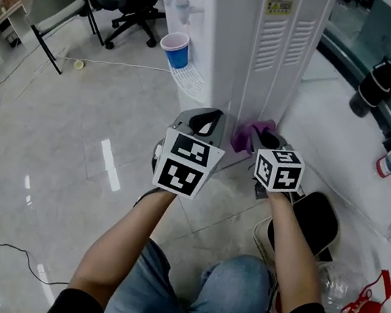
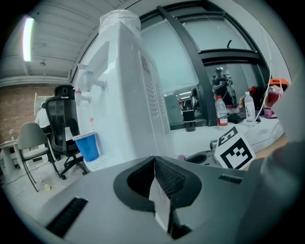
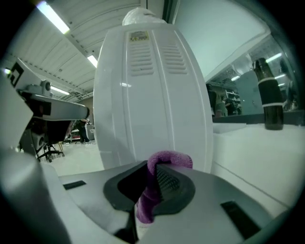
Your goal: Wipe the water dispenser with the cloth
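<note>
One cloth [image 3: 167, 159]: purple, pinched in right gripper [image 3: 153, 175], near water dispenser [image 3: 152, 95].
Left gripper [image 2: 155, 162]: jaws together, empty.

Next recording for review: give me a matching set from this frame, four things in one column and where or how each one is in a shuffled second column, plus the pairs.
1 cloth
2 blue cup
3 left claw
4 black flask

A on the tray of the water dispenser
B shut, nothing in it
C on the white ledge
D pinched in the right claw

Pairs: 1-D, 2-A, 3-B, 4-C
</note>
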Demonstrator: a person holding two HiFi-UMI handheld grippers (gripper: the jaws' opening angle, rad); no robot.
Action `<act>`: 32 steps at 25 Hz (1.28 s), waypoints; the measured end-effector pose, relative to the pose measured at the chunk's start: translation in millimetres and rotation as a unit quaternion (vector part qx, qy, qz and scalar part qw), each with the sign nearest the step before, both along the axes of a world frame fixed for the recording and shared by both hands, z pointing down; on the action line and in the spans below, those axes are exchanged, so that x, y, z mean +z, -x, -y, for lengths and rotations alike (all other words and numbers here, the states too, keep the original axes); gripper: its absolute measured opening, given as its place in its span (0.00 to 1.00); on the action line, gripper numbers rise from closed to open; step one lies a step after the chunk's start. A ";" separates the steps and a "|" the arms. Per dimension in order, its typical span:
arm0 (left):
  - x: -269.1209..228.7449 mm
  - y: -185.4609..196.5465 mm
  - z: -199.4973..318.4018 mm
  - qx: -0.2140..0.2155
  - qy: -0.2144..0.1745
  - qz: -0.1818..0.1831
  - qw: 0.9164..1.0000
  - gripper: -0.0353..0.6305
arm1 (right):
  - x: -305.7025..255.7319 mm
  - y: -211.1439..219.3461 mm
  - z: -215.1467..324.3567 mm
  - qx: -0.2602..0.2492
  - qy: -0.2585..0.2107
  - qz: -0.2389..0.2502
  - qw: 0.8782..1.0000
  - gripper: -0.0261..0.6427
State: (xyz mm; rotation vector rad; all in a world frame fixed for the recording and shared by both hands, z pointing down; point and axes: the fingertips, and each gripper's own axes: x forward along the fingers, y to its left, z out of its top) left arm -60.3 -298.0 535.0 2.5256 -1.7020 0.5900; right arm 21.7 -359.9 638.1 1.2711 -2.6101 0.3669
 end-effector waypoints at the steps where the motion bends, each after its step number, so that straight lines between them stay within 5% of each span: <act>1: -8.2 0.4 0.3 0.000 -0.003 -0.003 1.000 0.09 | -14.3 -1.9 -1.8 0.000 -0.009 0.000 1.000 0.09; 19: -163.1 26.1 8.4 -0.009 -0.091 -0.030 0.995 0.09 | -292.5 24.0 -27.8 -0.056 -0.197 -0.001 0.979 0.09; 32: -209.9 44.2 -2.7 -0.017 -0.120 -0.035 0.992 0.09 | -454.8 65.3 -46.8 -0.087 -0.290 0.021 0.953 0.09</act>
